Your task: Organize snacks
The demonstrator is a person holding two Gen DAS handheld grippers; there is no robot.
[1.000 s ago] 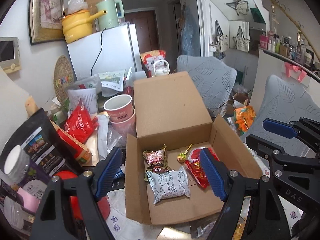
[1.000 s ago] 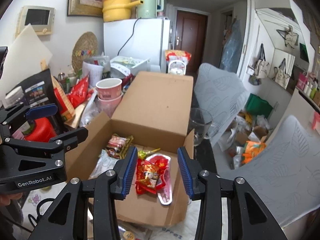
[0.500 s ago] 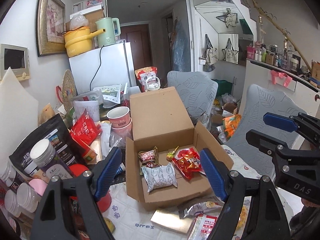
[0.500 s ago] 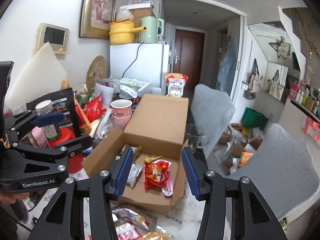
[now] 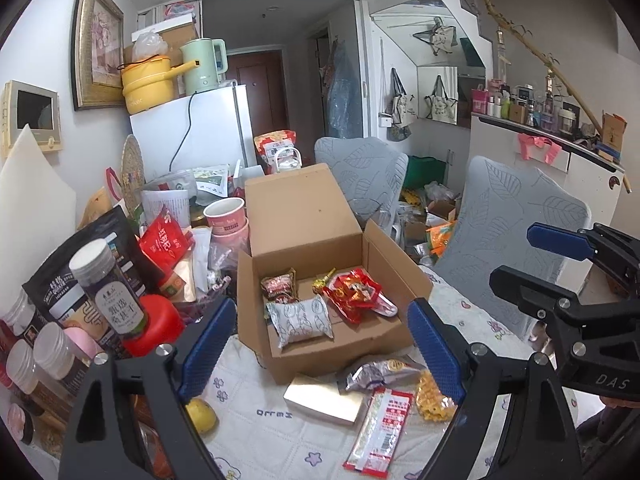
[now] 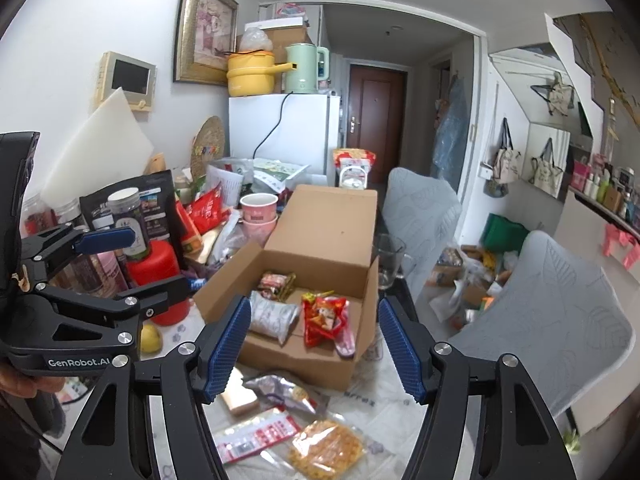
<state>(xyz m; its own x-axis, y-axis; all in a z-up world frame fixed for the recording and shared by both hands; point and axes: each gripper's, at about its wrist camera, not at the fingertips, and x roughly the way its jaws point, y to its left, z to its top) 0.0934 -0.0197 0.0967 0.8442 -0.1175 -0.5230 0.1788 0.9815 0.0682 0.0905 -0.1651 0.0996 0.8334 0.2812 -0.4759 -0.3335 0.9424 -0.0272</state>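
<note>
Brown cardboard, flaps up: the open box [image 5: 352, 354] sits on the table ahead of both grippers, its near wall just beyond the fingertips in each wrist view. Inside lie a red snack packet [image 5: 352, 292] toward the right gripper's side, a white patterned pouch [image 5: 300, 322] toward the left gripper's side, a small dark-red packet [image 5: 278, 286] behind the pouch, and a wrapped lollipop [image 5: 325, 279] near the back wall.

The left gripper [image 5: 320, 350] stands spread wide with nothing between its blue pads; its jaws have just been opening. The right gripper [image 6: 314, 350] is likewise parted and empty, its jaws having just been opening too, and the red packet lies in the box beyond them, apart from the pads.

Closer than the box, on the patterned cloth [image 5: 256, 420] between and below the fingers, lie loose snacks: a silver foil packet [image 5: 372, 372], a flat gold box [image 5: 324, 404], a long red-and-white stick packet [image 5: 380, 432] and a clear bag of yellow crackers [image 6: 326, 450]. A yellow fruit [image 5: 200, 416] rests by the left gripper's left finger.

Out to the left of the left gripper crowd jars, a red canister [image 5: 156, 320] and a black pouch [image 5: 60, 280]. Beyond the box stand stacked pink paper cups [image 5: 226, 216] and a white fridge [image 5: 200, 136].
</note>
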